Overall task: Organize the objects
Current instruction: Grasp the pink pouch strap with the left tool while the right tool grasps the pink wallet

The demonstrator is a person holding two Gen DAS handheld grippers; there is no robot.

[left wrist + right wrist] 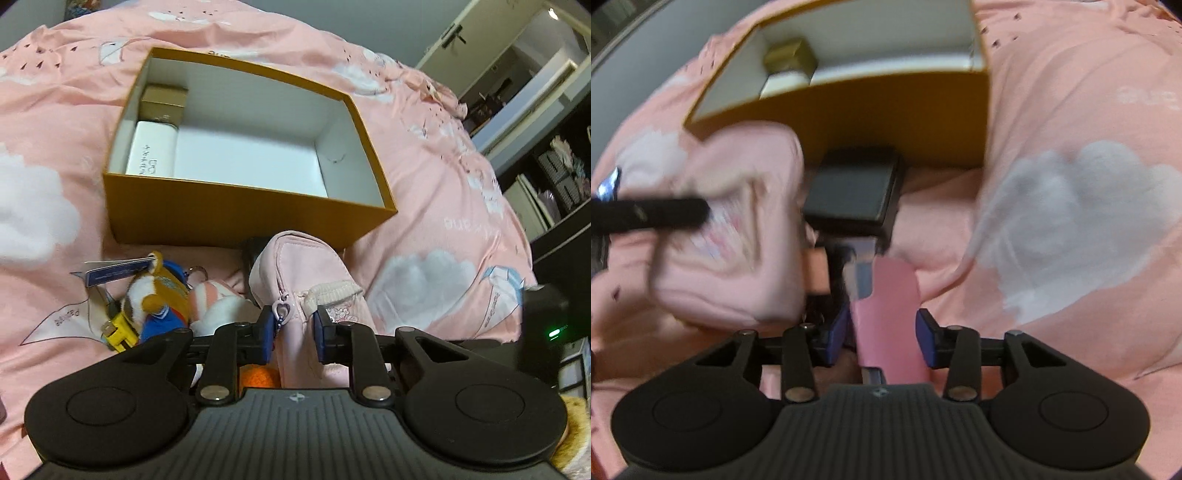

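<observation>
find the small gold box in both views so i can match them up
Left wrist view: the small gold cardboard box sits upper left, in the far left corner inside the open mustard-yellow cardboard box, behind a flat white box.
Right wrist view: it is top centre-left, slightly blurred, in that same inner corner.
Shared landmark: the mustard-yellow box's front wall.

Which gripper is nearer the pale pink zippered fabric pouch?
Left. The left gripper has its jaws shut on the pale pink zippered fabric pouch. The right gripper sits beside it, jaws around a pink flat object.
</observation>
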